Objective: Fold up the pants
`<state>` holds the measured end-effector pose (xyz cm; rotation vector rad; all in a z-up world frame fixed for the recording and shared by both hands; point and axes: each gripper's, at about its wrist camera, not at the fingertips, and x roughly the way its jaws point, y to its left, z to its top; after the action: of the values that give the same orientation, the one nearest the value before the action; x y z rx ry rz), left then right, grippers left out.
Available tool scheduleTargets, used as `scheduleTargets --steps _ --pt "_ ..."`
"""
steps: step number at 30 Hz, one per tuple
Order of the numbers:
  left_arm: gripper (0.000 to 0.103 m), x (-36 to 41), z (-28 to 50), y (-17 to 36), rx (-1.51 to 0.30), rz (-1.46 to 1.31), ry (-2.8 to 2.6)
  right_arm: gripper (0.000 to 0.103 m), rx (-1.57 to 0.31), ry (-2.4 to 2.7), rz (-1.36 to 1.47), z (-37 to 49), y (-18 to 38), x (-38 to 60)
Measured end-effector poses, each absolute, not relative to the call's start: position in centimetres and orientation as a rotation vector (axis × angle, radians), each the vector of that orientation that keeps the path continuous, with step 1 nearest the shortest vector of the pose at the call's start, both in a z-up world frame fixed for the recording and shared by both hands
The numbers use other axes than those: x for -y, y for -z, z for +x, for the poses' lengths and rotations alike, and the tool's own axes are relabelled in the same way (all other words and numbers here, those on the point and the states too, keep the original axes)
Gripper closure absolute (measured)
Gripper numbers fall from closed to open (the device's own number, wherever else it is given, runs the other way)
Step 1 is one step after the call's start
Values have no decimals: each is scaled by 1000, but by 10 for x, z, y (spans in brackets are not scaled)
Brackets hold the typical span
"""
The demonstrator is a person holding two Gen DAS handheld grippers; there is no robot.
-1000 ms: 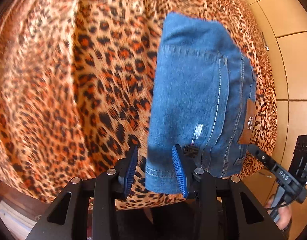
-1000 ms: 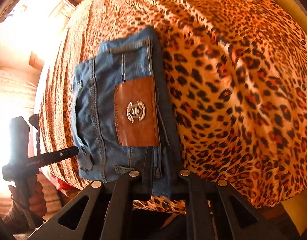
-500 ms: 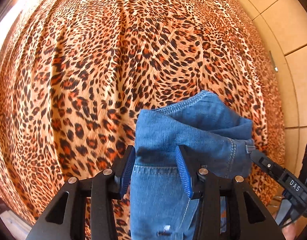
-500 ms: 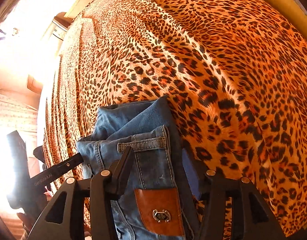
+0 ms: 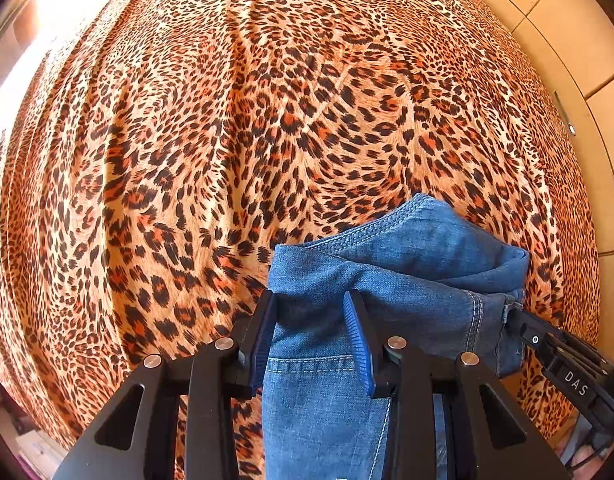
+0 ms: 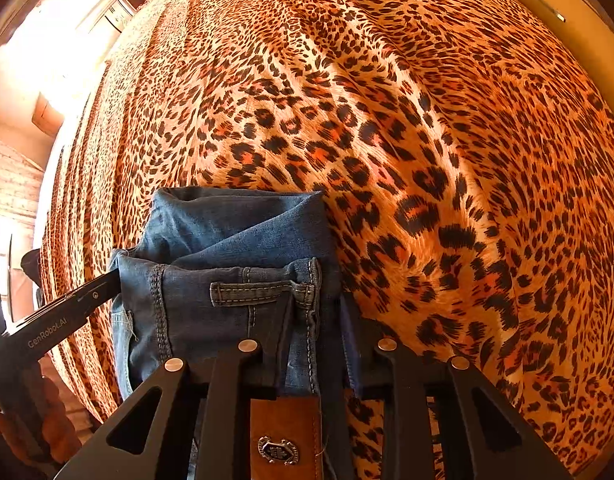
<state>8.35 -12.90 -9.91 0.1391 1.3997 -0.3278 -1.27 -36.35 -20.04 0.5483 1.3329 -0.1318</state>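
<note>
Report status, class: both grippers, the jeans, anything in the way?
Left gripper shut on jeans. Right gripper shut on jeans' waistband, leather patch showing. Jeans bunched, lifted over leopard-print sheet. Nothing in the way.

In the left wrist view, white letters "DAS" stand on the black finger of the right hand-held gripper point(image 5: 575, 380), which comes in from the right of the left gripper's own blue-padded fingers. In the right wrist view, "GenRobot.AI" is printed in pale letters along the black finger of the left hand-held gripper point(image 6: 55, 328), reaching in from the left. The brown leather patch point(image 6: 285, 436) on the blue denim pants, low between the right gripper's fingers, bears a metal emblem too small to read.
</note>
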Motion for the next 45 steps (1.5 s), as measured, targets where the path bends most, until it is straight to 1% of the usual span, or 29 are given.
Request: scheduleTargets --steps 1,4,7,9,11,13,15,19,21,25,29,32,34,36,39,40,41,42,44,45 --pt "69 129 83 98 -1402 136 330 78 -1332 131 564 -14 202 366" --pt "69 127 83 96 -1408 128 335 70 -1322 144 631 -20 202 387" --pt "69 124 86 95 -1429 127 342 68 -1312 156 689 -33 195 397" --pt "68 112 85 93 -1450 96 360 61 -1293 129 730 -48 188 401" --pt "67 94 82 97 -1488 62 367 48 -1276 108 766 -64 184 404" --pt "64 74 79 106 -1543 7 369 48 -1274 95 797 -82 185 406" --pt "59 56 74 115 -1587 -58 360 48 -1279 95 830 -97 189 406" --pt "53 33 61 123 -1631 -192 357 48 -1268 70 927 -119 197 404" --pt "47 27 54 127 -1648 -230 365 48 -1272 47 962 -127 201 401" --pt "46 25 52 133 -1665 -217 374 47 -1284 55 924 -129 205 396" --pt "44 34 54 133 -1674 -211 375 43 -1264 81 917 -106 213 397" --pt "43 37 53 135 -1673 -216 375 40 -1257 81 954 -96 219 402" --pt "40 37 52 137 -1679 -244 382 40 -1250 40 996 -86 221 399" --pt "30 35 53 144 -1697 -307 396 37 -1240 -4 1024 -78 220 396" --pt "16 31 55 151 -1698 -394 425 36 -1252 3 943 -67 220 389" --pt "13 32 55 152 -1697 -402 435 36 -1260 5 926 -66 222 388" --pt "10 34 55 153 -1697 -405 448 34 -1250 -2 927 -65 225 386" --pt "12 36 52 154 -1703 -414 469 34 -1231 -5 944 -66 224 386" --pt "21 45 45 160 -1756 -466 561 34 -1218 -113 999 -66 224 376" --pt "27 50 42 156 -1721 -406 553 37 -1222 -123 935 -66 221 370"
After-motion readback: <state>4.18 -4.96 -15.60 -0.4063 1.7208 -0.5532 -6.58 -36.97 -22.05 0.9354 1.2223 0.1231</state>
